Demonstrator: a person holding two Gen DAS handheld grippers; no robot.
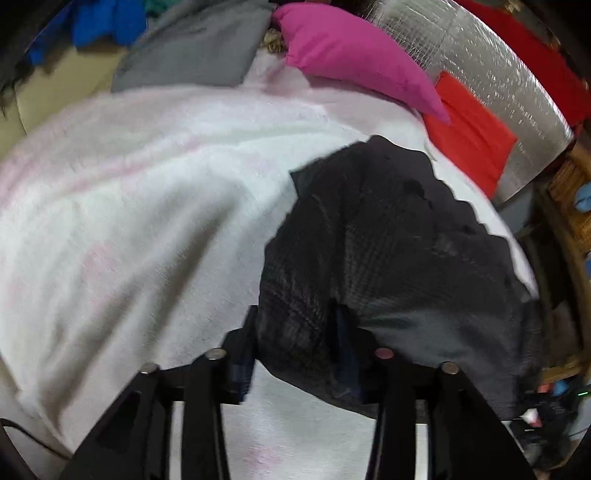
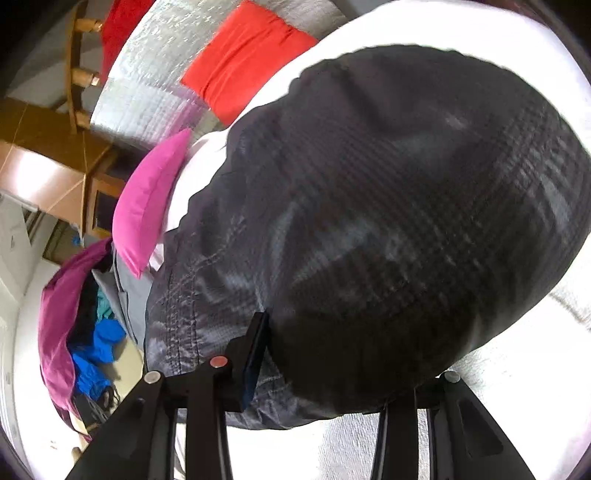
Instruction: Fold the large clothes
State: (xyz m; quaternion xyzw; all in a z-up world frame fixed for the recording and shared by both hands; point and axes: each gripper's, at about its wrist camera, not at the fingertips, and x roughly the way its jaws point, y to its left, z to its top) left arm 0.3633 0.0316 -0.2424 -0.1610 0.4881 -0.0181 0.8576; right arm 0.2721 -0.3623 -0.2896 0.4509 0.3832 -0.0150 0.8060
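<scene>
In the left wrist view, a folded grey cloth point(image 1: 192, 48) and some bright blue clothing point(image 1: 99, 22) are seen at the far left edge of the bed, and a white, faintly pink-streaked fleecy blanket point(image 1: 129, 206) is spread across the mattress. Further right, a magenta pillow point(image 1: 354, 55) and a flat red cushion point(image 1: 469, 129) lie against a silver quilted headboard panel point(image 1: 498, 66). The task's thing, a large dark grey-black ripstop garment point(image 1: 388, 229), is bunched on the blanket at the right of this view, its near edge gathered between the fingers of the left gripper point(image 1: 295, 350); the jaws are partly closed with the fabric pinched between them, so a hold on the hem is judged likely. In the right wrist view the same garment point(image 2: 406, 221) fills the frame, ballooned upward, and the right gripper point(image 2: 328, 354) is partly closed with cloth packed between its fingers; only the left finger point(image 2: 255, 350) is visible, the other being covered by fabric, so the firmness of that grip cannot be told. Slippage is the main risk: the slick fabric could be drawn out of either pinch if the two edges are pulled apart unevenly. A thick bunch could also be caught, so that a crooked fold is produced, or the blanket beneath could be dragged along.
</scene>
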